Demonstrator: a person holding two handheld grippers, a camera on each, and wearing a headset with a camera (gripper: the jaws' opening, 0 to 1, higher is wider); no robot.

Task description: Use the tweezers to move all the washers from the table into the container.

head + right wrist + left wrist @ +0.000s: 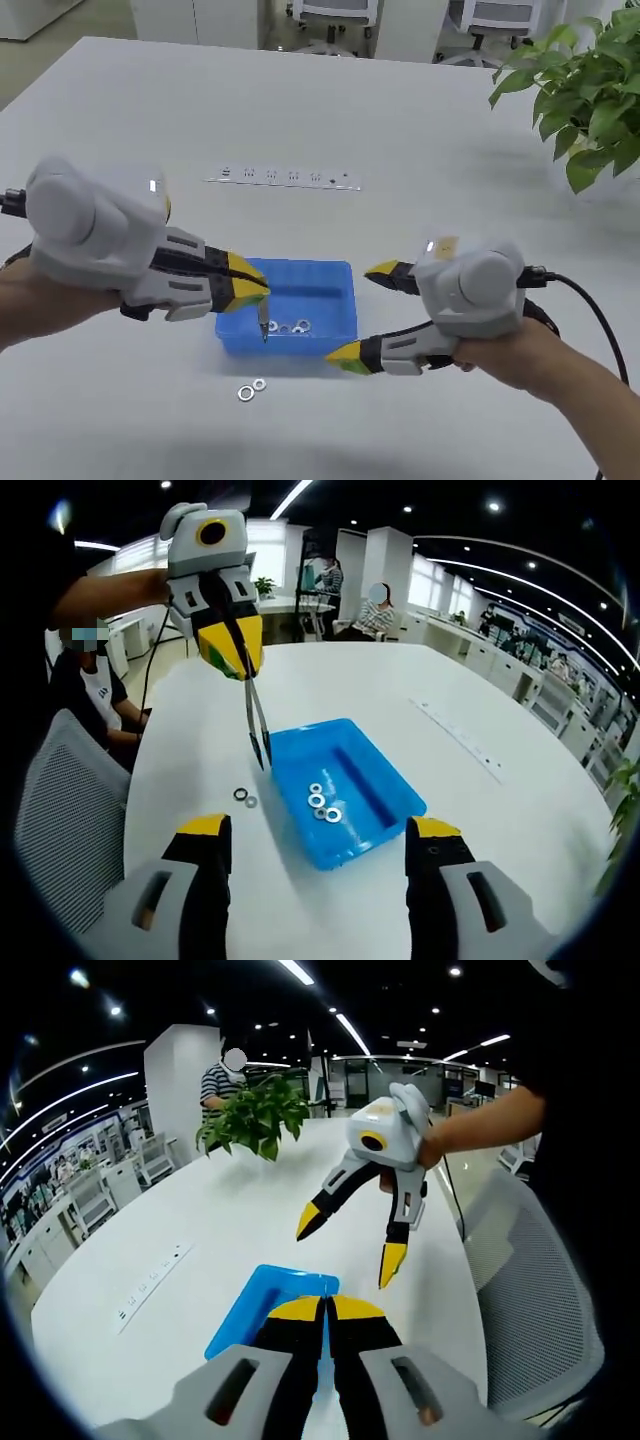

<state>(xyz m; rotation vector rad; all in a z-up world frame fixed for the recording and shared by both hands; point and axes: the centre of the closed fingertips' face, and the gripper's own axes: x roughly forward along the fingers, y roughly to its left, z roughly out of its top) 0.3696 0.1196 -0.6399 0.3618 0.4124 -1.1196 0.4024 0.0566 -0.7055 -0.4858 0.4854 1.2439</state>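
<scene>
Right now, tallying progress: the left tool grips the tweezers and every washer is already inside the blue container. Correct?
No: two washers lie on the table beside the blue container, as the right gripper view shows. The left tool does grip the tweezers.

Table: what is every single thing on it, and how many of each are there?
table: one, white, under everything
container: one, blue, middle of the table, close to the person
washers in container: at least three, silvery, lying on its floor
washers on table: two, silvery, side by side just in front of the container
tweezers: one, grey metal, pointing down at the container's left edge
power strip: one, white, lying flat beyond the container
plant: one, green, far right corner
left hand-held gripper: one, white with black-and-yellow jaws, shut on the tweezers
right hand-held gripper: one, same colours, open, right of the container
</scene>
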